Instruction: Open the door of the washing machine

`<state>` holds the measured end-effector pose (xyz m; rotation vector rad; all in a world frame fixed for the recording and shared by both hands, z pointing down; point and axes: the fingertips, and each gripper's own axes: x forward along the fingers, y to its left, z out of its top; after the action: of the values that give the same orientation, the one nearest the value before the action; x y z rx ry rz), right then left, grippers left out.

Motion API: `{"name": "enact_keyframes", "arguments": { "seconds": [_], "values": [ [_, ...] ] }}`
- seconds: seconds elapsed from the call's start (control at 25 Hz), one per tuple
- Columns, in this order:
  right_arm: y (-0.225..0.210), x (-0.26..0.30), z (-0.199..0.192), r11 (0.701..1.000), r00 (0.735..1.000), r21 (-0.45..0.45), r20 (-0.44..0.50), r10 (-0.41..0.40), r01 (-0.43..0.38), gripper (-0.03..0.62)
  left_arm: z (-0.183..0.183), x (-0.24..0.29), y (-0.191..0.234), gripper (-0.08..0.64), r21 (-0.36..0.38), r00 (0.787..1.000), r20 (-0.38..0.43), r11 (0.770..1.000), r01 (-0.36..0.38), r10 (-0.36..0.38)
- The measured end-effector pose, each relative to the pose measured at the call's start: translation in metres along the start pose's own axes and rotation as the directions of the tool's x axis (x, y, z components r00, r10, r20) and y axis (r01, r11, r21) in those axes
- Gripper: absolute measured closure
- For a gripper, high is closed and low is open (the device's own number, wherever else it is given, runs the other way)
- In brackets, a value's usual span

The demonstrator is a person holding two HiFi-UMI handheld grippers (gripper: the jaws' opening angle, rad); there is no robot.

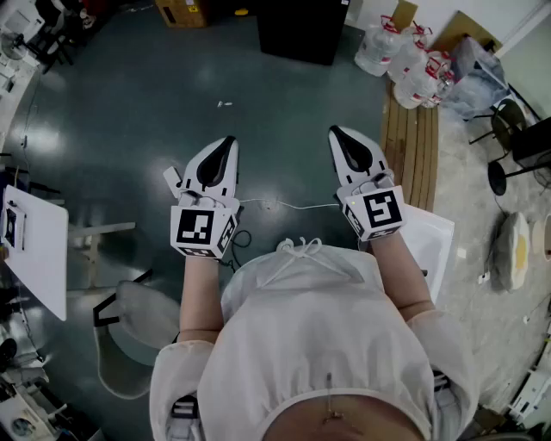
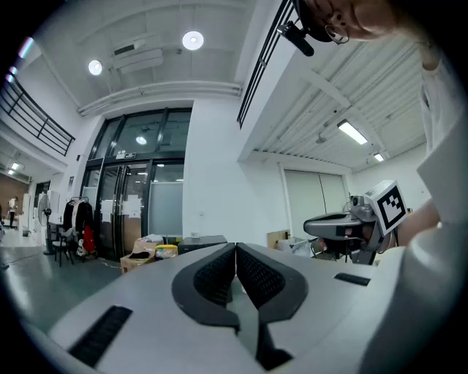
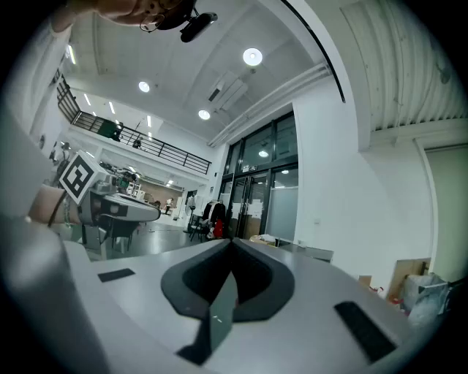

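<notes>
My left gripper (image 1: 226,143) and right gripper (image 1: 337,133) are held side by side in front of the person's body, level, over the dark green floor. Both are shut, jaws pressed together, nothing between them. In the left gripper view the left gripper (image 2: 235,250) points across a hall, with the right gripper (image 2: 342,225) to its right. The right gripper view has the shut right gripper (image 3: 229,244) and, at its left, the left gripper (image 3: 121,209). I can make out no washing machine door in any view. A white box-like object (image 1: 433,243) lies below the right forearm.
Several water jugs (image 1: 403,59) stand at the back right beside a wooden pallet (image 1: 411,145). A black cabinet (image 1: 301,30) and a cardboard box (image 1: 181,11) are at the far edge. A white table (image 1: 39,250) and a chair (image 1: 129,320) are on the left. Glass doors (image 2: 139,197) lie ahead.
</notes>
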<state>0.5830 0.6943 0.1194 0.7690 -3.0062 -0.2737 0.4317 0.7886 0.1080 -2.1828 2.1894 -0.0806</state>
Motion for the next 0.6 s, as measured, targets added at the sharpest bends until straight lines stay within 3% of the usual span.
{"name": "enact_keyframes", "arguments": {
  "seconds": [0.6],
  "values": [
    [0.016,0.035,-0.005,1.0,1.0,0.025,-0.008,-0.005,0.005,0.588,-0.009,0.005,0.035,0.538,-0.002,1.0,-0.01,1.0,-0.01,0.01]
  ]
}}
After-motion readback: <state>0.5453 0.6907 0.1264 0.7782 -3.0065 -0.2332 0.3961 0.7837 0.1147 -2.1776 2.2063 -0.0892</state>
